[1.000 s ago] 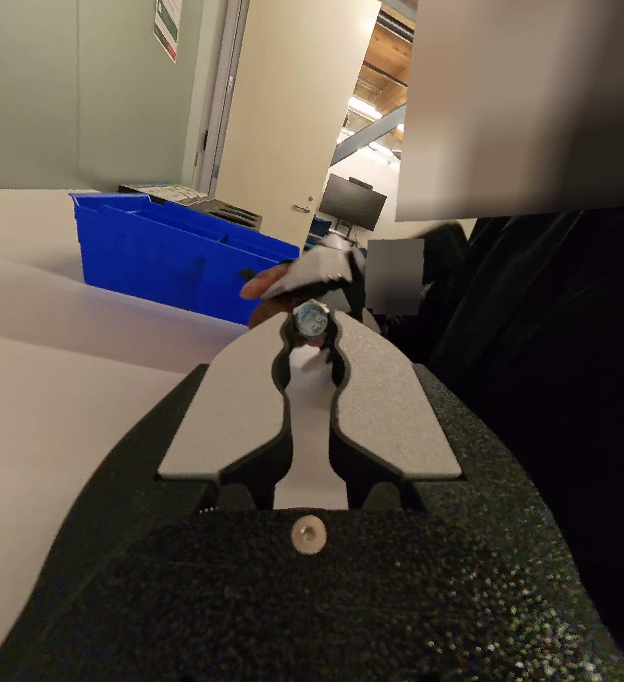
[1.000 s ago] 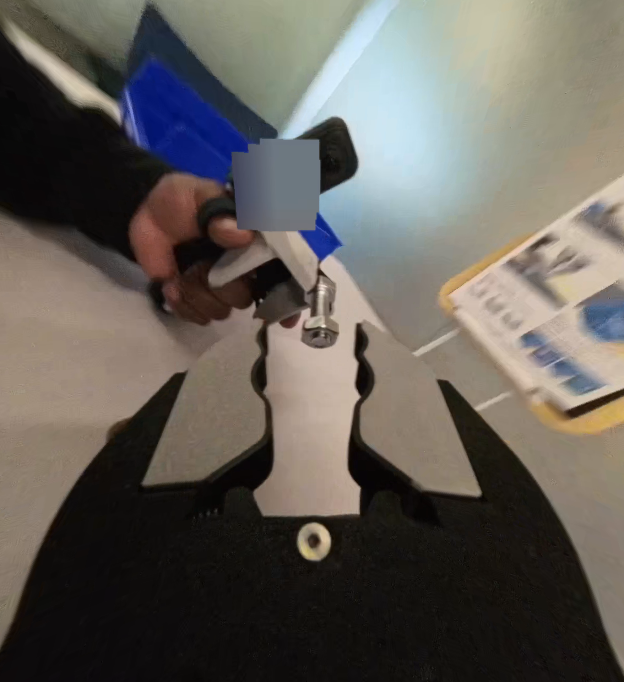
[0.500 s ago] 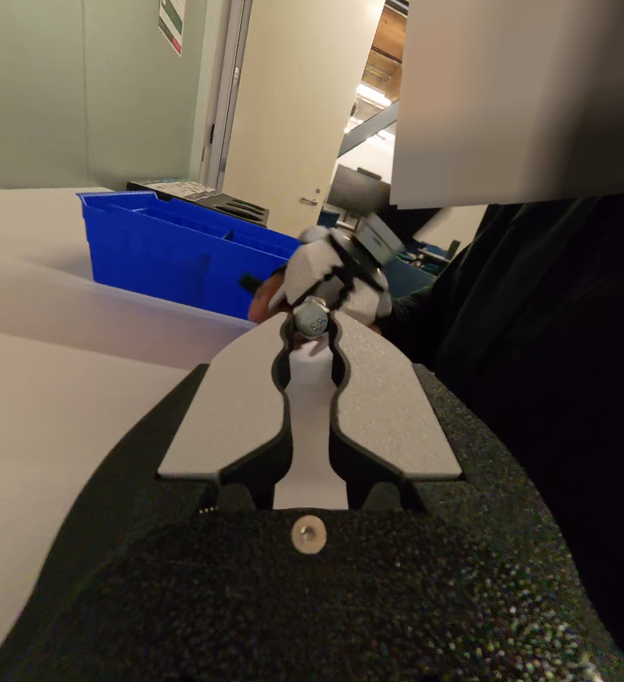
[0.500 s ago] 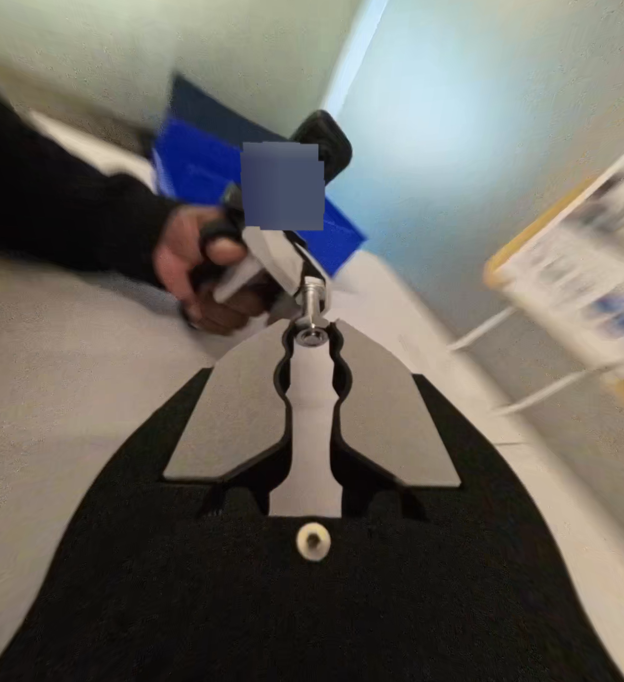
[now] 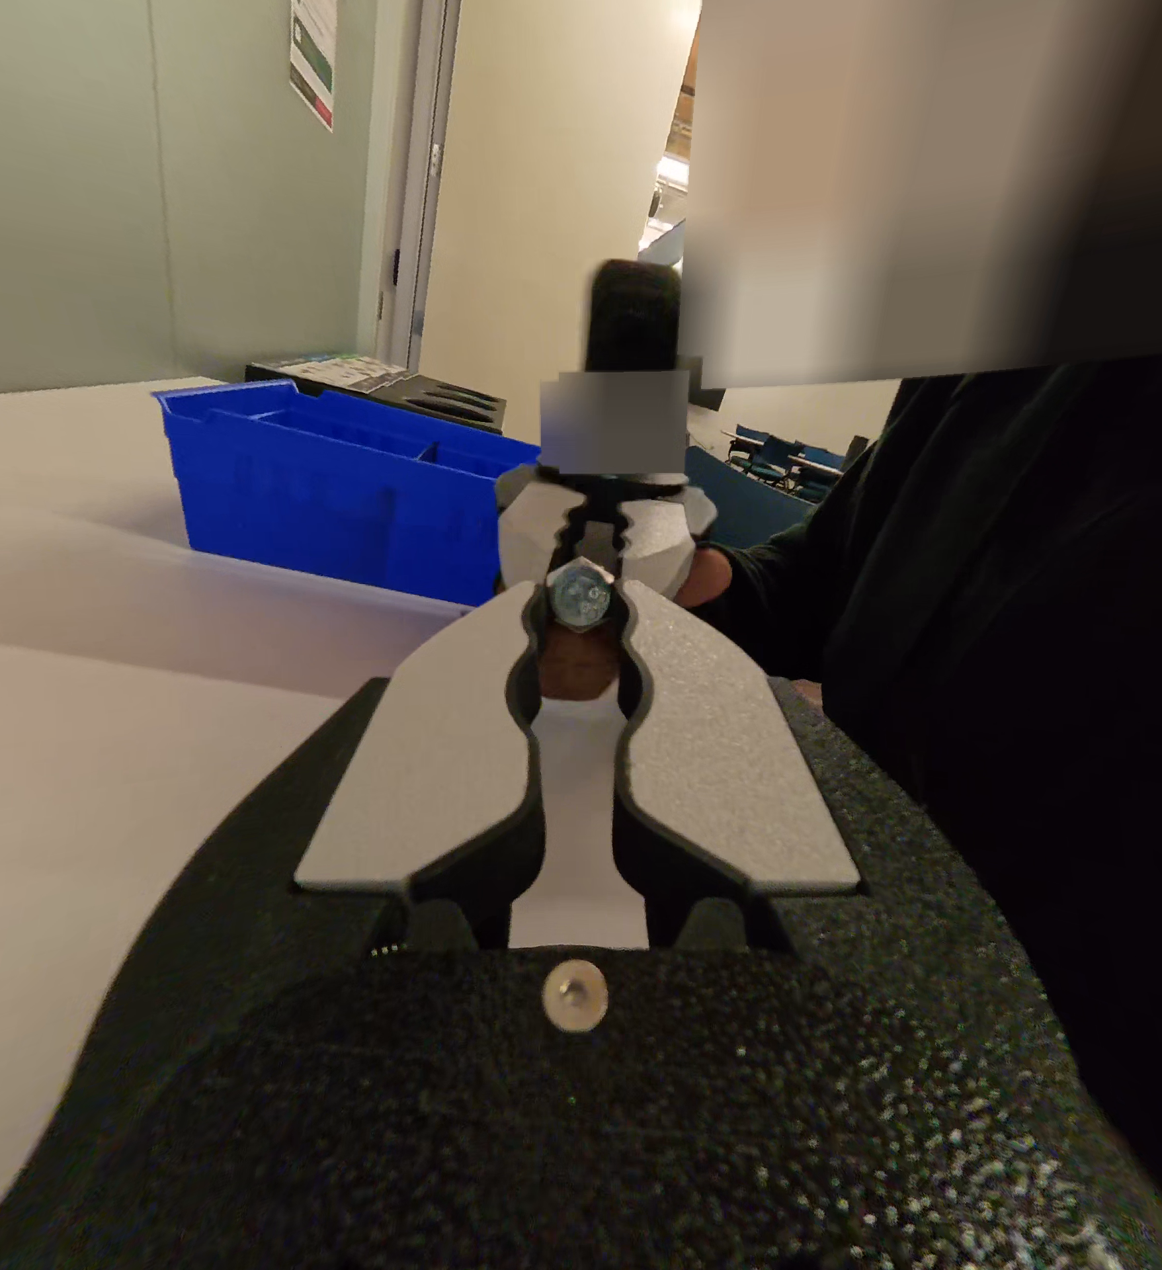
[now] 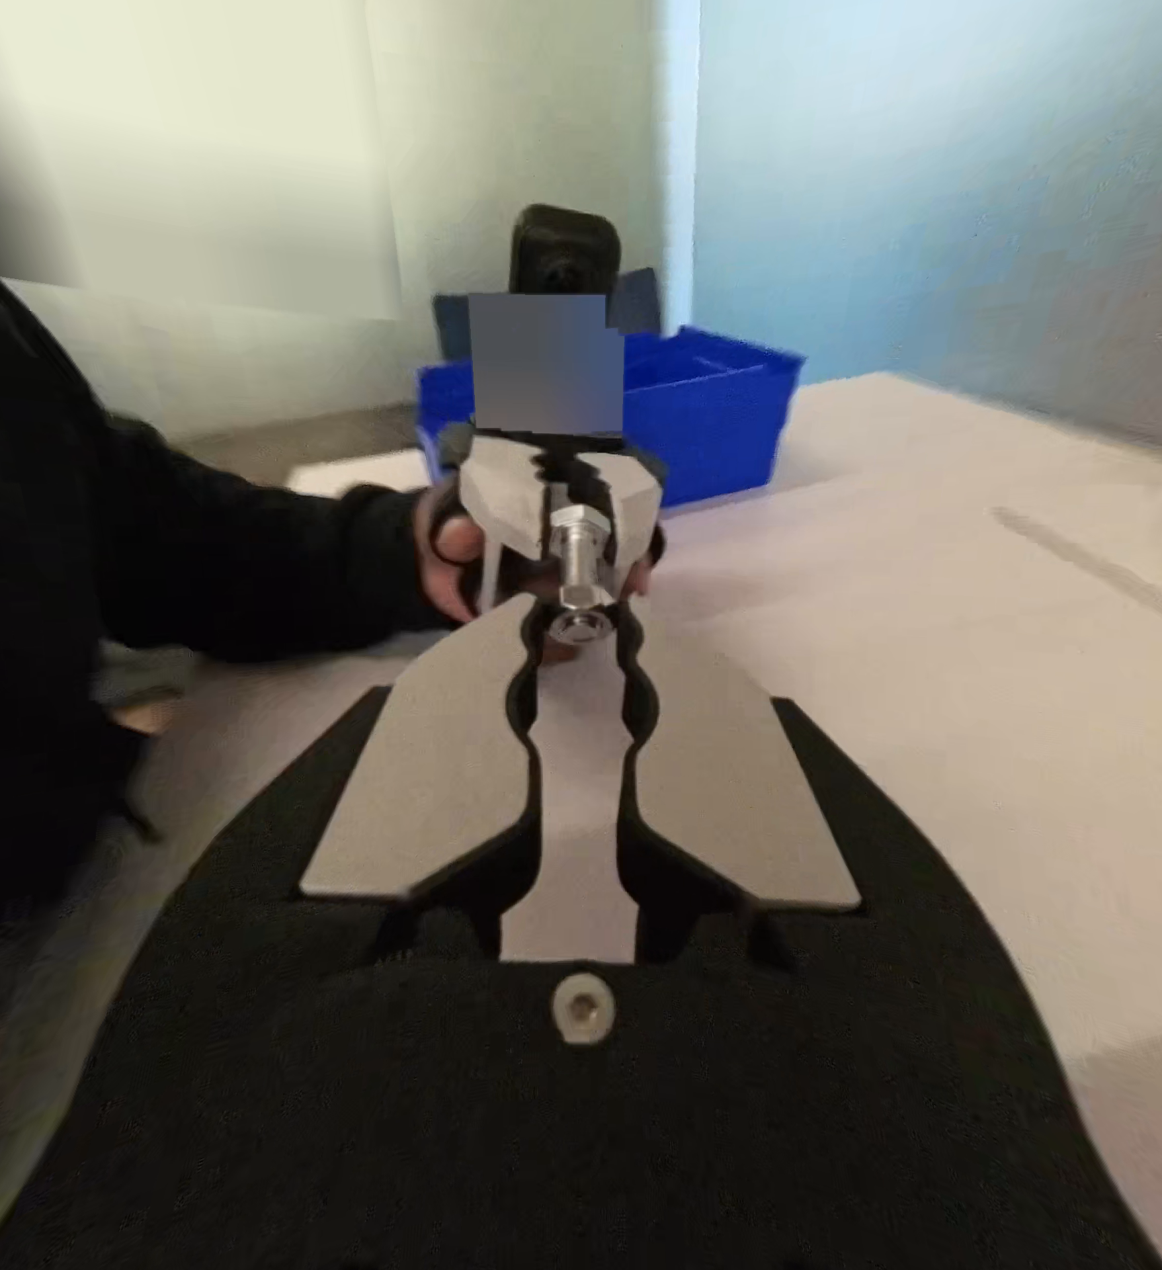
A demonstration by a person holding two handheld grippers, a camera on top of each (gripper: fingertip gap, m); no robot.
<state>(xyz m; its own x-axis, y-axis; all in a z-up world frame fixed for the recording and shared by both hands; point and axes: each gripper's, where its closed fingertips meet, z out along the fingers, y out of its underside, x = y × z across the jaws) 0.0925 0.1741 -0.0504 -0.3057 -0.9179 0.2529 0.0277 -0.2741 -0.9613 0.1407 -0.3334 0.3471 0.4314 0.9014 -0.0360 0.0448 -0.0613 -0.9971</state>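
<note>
Both grippers meet tip to tip: left gripper (image 5: 578, 605) pinches the bolt (image 5: 578, 595) head, right gripper (image 6: 581, 622) pinches its nut (image 6: 583, 596). White table (image 5: 83, 721) underneath, blue bin (image 5: 330, 502) behind them.

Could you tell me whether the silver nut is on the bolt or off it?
On: the silver hex nut sits threaded on the silver hex-head bolt.

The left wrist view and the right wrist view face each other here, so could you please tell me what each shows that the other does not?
Only the left wrist view shows the bolt head's flat face and a door. Only the right wrist view shows the bolt's shank and the nut on it. Both show the blue bin and both grippers, left and right, closed on the assembly's ends.
</note>
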